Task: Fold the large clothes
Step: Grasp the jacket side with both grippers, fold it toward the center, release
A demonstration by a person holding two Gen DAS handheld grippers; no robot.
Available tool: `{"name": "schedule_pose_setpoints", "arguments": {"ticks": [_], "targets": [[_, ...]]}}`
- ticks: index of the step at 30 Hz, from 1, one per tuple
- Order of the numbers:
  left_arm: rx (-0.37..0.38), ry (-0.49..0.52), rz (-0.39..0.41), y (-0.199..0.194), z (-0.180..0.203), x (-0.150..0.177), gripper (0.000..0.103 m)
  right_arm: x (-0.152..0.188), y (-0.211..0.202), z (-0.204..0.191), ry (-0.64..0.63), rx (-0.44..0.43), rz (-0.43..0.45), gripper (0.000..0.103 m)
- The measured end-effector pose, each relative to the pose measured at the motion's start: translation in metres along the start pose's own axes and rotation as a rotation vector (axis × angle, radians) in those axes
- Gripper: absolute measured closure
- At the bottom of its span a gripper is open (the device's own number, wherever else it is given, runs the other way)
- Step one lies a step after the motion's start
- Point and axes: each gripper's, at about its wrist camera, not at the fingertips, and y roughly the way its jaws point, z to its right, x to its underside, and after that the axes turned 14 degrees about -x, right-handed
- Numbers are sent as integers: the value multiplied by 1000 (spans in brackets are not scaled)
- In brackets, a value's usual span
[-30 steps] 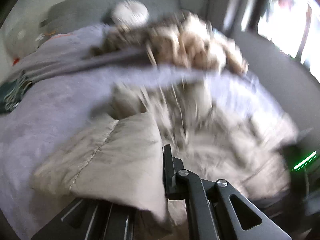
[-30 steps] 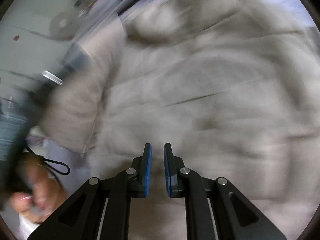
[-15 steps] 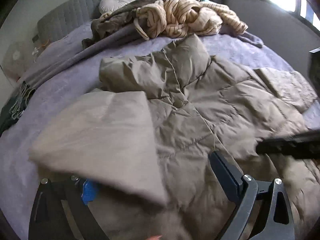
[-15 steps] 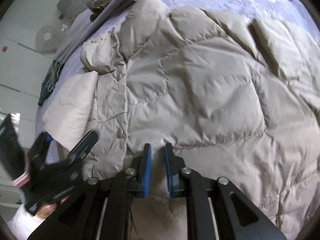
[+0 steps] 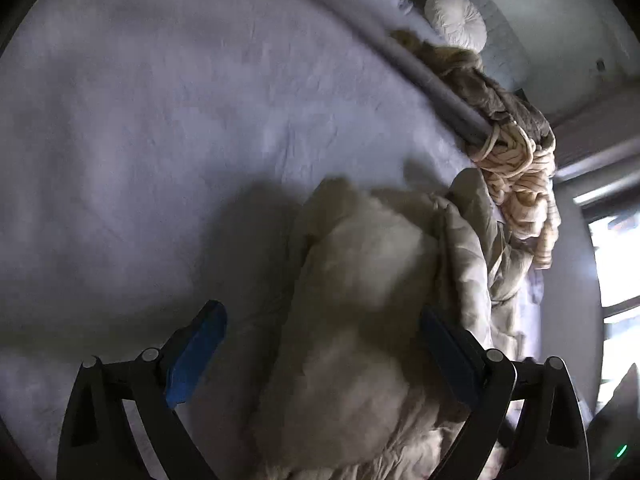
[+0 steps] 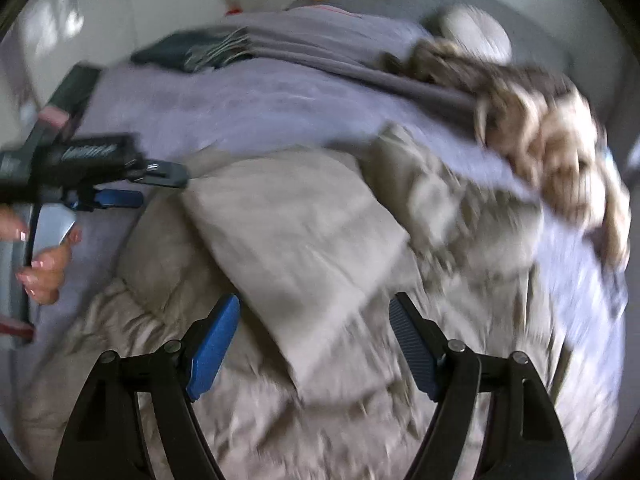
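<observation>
A beige quilted coat (image 6: 320, 240) lies spread on a bed (image 5: 160, 120) covered with a lilac sheet. One smooth panel of the coat is folded over the quilted body.

In the left wrist view, the left gripper (image 5: 320, 356) points down at the coat's edge. Its jaws stand spread wide, having just eased in slightly after opening; a puffy fold of the coat lies below and between them, but the blue pads (image 5: 196, 356) do not press on it. To the left of the coat is bare sheet.

In the right wrist view, the right gripper (image 6: 314, 348) hangs over the coat's middle. Its jaws have just been opening and now stand wide apart, with the corner of the folded panel between them, unpinched. The picture is blurred.

At the far side of the bed lie a grey blanket (image 6: 340, 52), a chunky knit throw (image 5: 520, 176) and a round white cushion (image 5: 456, 20). A hand (image 6: 44, 264) holding the left gripper shows at the left edge of the right wrist view, beside the coat.
</observation>
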Motion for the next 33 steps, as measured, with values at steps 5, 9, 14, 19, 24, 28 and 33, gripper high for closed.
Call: {"name": "schedule_pose_setpoints", "arguments": {"ticks": [5, 9, 14, 19, 24, 28, 33], "targets": [[-8, 56, 25, 9, 11, 2, 79, -15, 46, -12, -86, 139, -64, 23], [-248, 322, 202, -16, 50, 9, 82, -14, 38, 24, 64, 178, 2, 96], [-357, 441, 218, -6, 56, 9, 82, 35, -5, 115, 523, 34, 174, 96], [-466, 487, 248, 19, 76, 7, 82, 106, 5, 176, 937, -154, 131, 81], [-550, 485, 314, -7, 83, 10, 81, 134, -38, 199, 1049, -92, 190, 71], [-505, 415, 346, -45, 75, 13, 81, 124, -65, 212, 983, -85, 256, 72], [-422, 415, 207, -23, 80, 33, 81, 97, -32, 197, 831, -183, 199, 75]]}}
